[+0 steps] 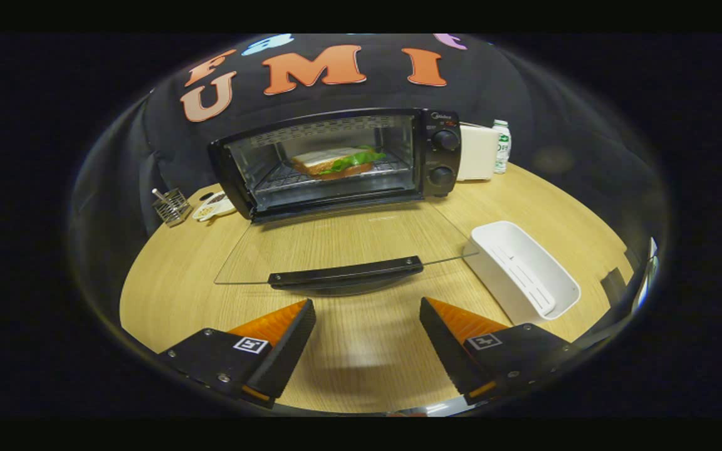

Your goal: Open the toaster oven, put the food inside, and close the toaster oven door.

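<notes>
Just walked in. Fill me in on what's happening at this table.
A person's hand-held gripper hangs open and empty over the light wooden table. Just ahead of its fingers lies the black handle of the black toaster oven's glass door, folded flat down. The lettuce sandwich already sits on the oven rack. An empty white plastic tray lies beside the door. Only closing remains.

We see the tabletop (361, 351) evenly and brightly lit from above, with a soft dark shadow under the door handle (346, 273) and a faint grey one between the spread, empty fingers of the tool (367, 332). The oven (336, 163) interior is well lit, its glass door nearly invisible with thin edge glints. Fisheye bending curves the tabletop rim, and sharpness falls off outward, with bright glare near the right fringe.
</notes>
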`<state>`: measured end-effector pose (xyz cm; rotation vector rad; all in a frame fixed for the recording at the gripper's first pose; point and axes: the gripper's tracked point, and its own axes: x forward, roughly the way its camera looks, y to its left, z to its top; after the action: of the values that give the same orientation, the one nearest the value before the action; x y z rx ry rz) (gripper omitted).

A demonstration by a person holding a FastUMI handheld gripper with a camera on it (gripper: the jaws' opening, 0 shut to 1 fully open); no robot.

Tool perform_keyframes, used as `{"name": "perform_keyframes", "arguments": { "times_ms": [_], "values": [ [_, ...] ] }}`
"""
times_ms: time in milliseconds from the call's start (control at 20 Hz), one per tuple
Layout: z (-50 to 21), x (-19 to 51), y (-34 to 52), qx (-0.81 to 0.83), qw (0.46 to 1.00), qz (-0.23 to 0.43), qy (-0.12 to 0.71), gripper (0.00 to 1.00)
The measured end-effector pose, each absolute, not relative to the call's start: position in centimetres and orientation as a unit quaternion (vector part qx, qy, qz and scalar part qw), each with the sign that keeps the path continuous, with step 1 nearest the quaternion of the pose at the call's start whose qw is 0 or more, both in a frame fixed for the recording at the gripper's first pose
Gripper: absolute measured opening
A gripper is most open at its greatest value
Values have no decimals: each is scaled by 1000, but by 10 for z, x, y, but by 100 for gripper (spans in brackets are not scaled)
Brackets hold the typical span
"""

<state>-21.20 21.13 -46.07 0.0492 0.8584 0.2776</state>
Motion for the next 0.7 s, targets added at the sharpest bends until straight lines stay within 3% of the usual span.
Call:
{"name": "perform_keyframes", "arguments": {
  "times_ms": [450, 700],
  "values": [
    [-485, -198, 228, -29, 890, 151, 430, 100],
    [-464, -194, 228, -25, 892, 156, 423, 100]
  ]
}}
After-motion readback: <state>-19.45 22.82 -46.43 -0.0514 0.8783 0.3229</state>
